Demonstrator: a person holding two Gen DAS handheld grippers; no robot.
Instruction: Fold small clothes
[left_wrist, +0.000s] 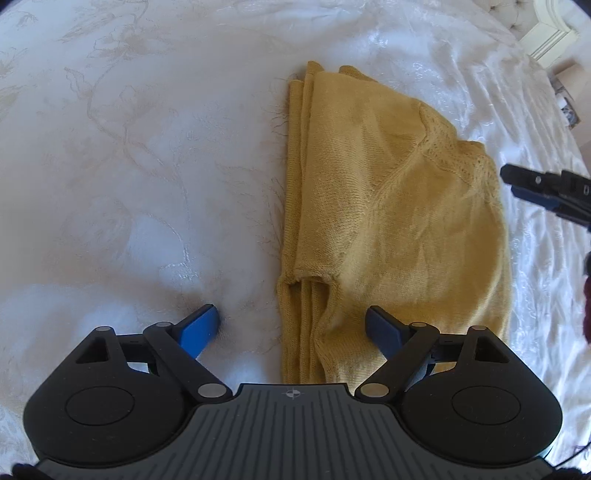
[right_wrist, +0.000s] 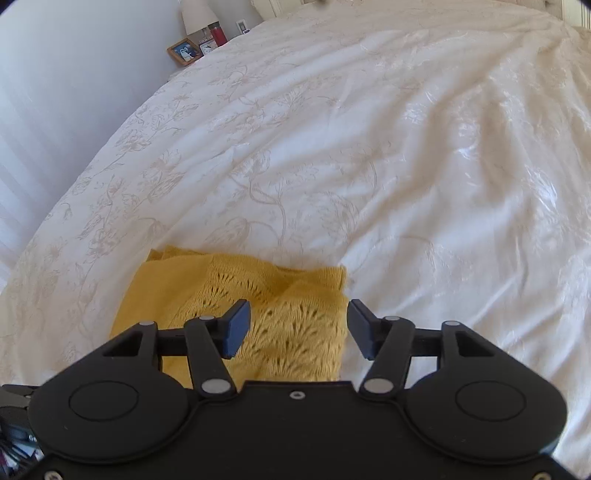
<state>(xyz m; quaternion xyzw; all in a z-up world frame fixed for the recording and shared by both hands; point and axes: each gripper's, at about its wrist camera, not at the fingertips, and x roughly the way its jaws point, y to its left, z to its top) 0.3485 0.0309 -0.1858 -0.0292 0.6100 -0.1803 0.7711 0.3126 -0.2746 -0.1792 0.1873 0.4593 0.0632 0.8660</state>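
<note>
Mustard-yellow knitted sweater (left_wrist: 388, 206), folded into long strip, lies flat on white floral-embroidered bedspread (left_wrist: 129, 166) — directly ahead of left claw (left_wrist: 291, 328), under right claw (right_wrist: 299, 328). Both claws spread apart, holding nothing. Likely next: fold strip in half. Pinch near end through all layers, both corners together, lift low, lay end on end — keep side edges aligned. Bare bedspread left of left claw, ahead of right claw.
</note>
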